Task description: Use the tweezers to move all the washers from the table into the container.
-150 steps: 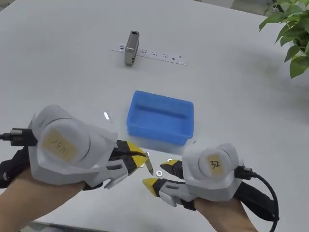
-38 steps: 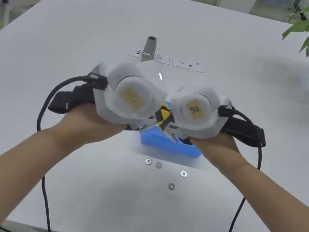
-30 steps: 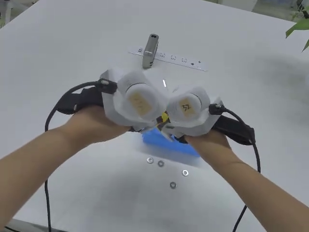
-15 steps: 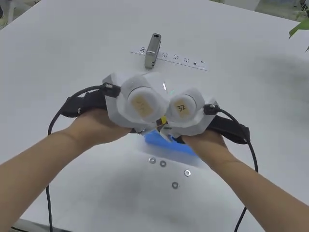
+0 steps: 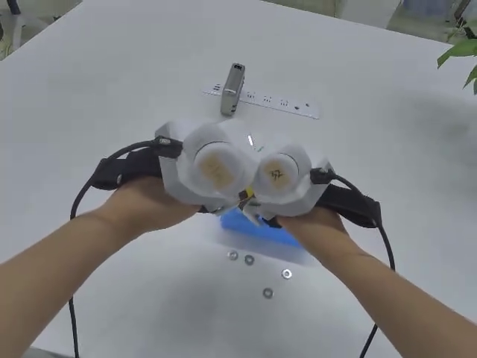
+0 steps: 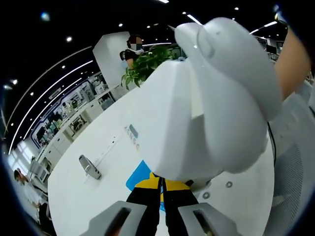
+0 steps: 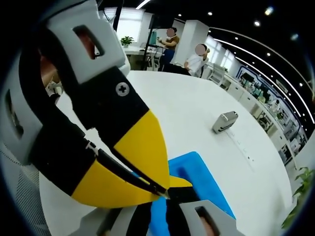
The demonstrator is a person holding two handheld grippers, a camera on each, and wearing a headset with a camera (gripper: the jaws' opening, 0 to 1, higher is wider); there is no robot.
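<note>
Steel washers [image 5: 249, 259] lie on the table [image 5: 112, 74] nearer me than the blue container [image 5: 283, 237], where the left gripper [image 7: 165, 191] clamps the tweezers [image 7: 147, 183] and I read the right gripper [image 6: 163, 184] as pinched shut.

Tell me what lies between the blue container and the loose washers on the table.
Nothing. In the head view, the strip of white table between the blue container and the washers is bare.

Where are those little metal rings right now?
In the head view, four washers lie on the white table, just on the person's side of the blue container, between the forearms.
</note>
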